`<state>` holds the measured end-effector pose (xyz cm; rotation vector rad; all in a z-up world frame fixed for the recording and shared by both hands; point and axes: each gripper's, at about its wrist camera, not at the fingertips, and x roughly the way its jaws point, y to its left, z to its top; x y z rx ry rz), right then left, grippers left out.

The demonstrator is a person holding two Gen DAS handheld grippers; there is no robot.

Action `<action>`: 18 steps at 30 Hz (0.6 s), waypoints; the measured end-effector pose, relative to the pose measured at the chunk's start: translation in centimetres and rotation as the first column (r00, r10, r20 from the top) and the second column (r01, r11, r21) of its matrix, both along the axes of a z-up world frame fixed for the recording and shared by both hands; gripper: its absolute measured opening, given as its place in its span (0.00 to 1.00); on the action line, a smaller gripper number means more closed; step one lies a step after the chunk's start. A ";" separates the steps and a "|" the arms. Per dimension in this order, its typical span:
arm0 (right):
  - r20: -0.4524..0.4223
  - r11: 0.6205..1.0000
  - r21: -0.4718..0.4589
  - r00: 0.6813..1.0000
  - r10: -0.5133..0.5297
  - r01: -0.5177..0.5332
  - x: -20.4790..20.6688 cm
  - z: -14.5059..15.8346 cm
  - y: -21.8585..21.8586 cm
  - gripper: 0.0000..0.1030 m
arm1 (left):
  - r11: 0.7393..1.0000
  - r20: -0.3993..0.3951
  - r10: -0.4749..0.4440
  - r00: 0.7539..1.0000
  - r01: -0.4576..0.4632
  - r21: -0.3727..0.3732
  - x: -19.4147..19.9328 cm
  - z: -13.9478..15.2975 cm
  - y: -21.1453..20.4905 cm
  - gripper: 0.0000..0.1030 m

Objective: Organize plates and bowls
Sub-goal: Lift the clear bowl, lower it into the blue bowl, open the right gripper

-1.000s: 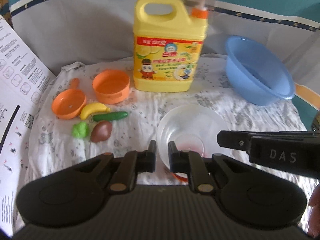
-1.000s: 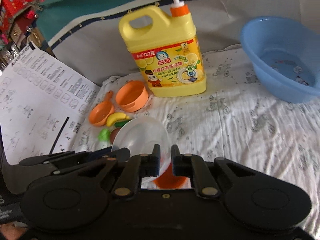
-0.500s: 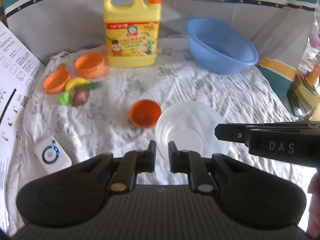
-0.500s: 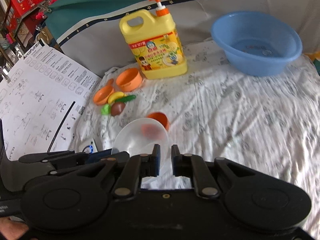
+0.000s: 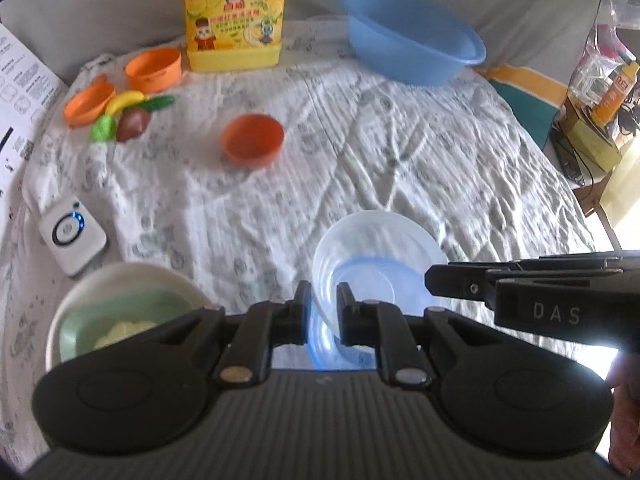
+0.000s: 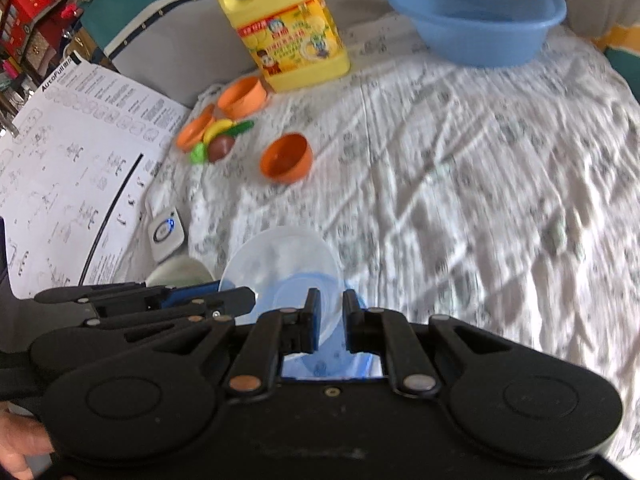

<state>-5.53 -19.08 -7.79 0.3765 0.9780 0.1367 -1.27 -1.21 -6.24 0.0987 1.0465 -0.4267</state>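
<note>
The clear bowl (image 5: 376, 256) has come back from beside the detergent jug (image 5: 234, 12) to the bottom centre of the frame, carried over a blue plate (image 5: 360, 280); the left tongs (image 5: 320, 308) are clamped on its near rim, the right tongs (image 6: 329, 320) likewise; the orange bowl (image 5: 252, 140) sits uncovered on the bed (image 5: 400, 160) at upper centre; a green dish (image 5: 120, 316) waits lower left; stacking looks imminent.

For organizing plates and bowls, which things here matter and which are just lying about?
Job: clear bowl gripped by both the left gripper and right gripper; small orange bowl; white bowl; blue plate underneath.

Lying about: detergent jug, blue basin, toy food, white remote, printed sheet.
</note>
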 end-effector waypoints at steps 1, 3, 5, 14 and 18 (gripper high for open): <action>-0.005 1.000 -0.002 1.000 0.002 -0.002 -0.2 -0.2 0.1 0.11 | 1.000 -0.005 0.000 1.000 0.000 0.000 -0.2 -0.2 0.0 0.11; -0.012 1.000 -0.004 1.000 0.005 -0.005 -0.5 -0.4 0.1 0.11 | 1.000 -0.014 -0.001 1.000 0.001 0.001 -0.4 -0.5 0.0 0.11; -0.022 1.000 0.001 1.000 0.008 -0.008 -0.7 -0.5 0.1 0.11 | 1.000 -0.022 -0.001 1.000 0.001 0.004 -0.6 -0.7 0.1 0.12; -0.054 1.000 0.004 0.998 0.015 -0.014 -0.8 -1.1 0.2 0.13 | 1.000 -0.050 -0.018 0.999 0.019 0.020 -1.0 -1.5 -0.3 0.16; -0.062 1.000 0.004 0.998 0.018 -0.018 -0.7 -1.3 0.3 0.14 | 0.999 -0.050 -0.020 0.999 0.021 0.025 -0.9 -1.6 -0.5 0.16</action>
